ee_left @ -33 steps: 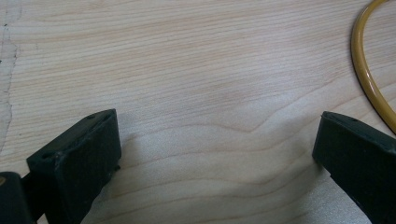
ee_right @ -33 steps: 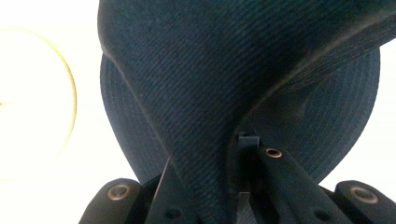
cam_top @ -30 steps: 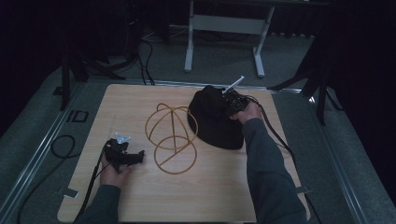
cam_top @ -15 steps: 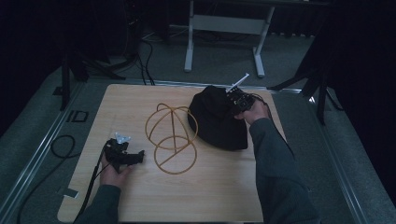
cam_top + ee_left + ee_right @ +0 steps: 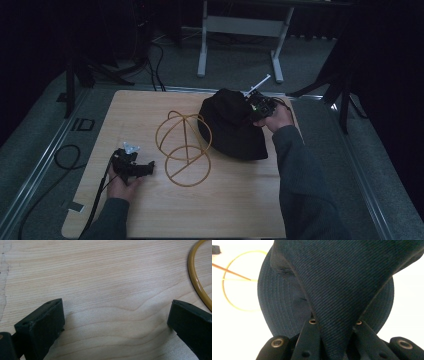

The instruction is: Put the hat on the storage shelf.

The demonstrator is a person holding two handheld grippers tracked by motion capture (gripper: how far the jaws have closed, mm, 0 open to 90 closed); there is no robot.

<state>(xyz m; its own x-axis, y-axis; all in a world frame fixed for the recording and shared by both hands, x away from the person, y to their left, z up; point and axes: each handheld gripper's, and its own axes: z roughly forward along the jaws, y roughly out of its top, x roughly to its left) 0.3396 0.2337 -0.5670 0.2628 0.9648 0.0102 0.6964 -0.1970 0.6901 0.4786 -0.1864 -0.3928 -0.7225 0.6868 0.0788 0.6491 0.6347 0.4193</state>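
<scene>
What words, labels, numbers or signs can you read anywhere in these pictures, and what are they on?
"ID": marking on the grey floor beside the wooden table's left edge, in the high view.
No writing shows on the dark hat, the yellow wire stand, the left gripper or the right gripper.

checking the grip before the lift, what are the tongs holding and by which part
The right tongs are shut on the dark hat, pinching a fold of its crown fabric. The left tongs stand open over the table, holding nothing.
</scene>
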